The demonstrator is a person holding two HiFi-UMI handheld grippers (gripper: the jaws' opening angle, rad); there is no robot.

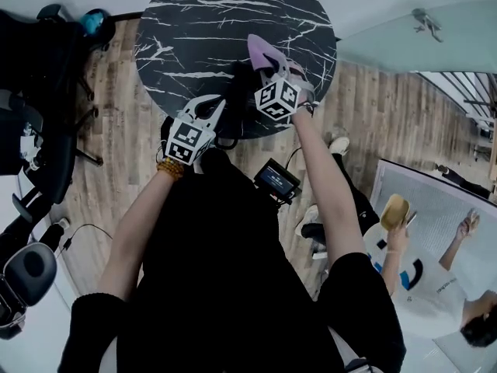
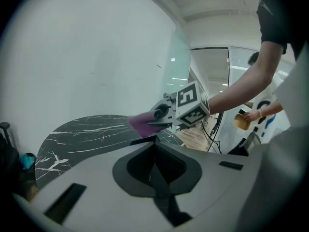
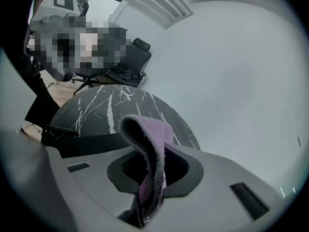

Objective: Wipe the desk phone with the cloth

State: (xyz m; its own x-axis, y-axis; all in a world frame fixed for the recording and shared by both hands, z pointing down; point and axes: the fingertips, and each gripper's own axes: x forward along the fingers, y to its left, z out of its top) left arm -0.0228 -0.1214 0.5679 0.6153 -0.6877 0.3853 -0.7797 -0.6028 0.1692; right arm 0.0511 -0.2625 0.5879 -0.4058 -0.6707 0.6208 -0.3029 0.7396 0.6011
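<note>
At left, our left claw (image 2: 155,175) is closed on nothing, jaws together, at the near edge of a round black marble table (image 1: 202,22) veined with white. At right, our right claw (image 1: 272,67) pinches a soft, fuzzy purple cloth (image 3: 153,144), which arches over in a loop above the table.

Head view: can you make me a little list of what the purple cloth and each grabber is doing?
cloth: purple, folded over, sticking out past the jaws that pinch it
right gripper: shut on the cloth, held over the table
left gripper: jaws together, nothing seen between them, beside the right gripper
table: round, black with white veins
phone: maybe the dark shape on the table between the grippers; too dark to be sure
wiping: cannot tell if the cloth touches it
</note>
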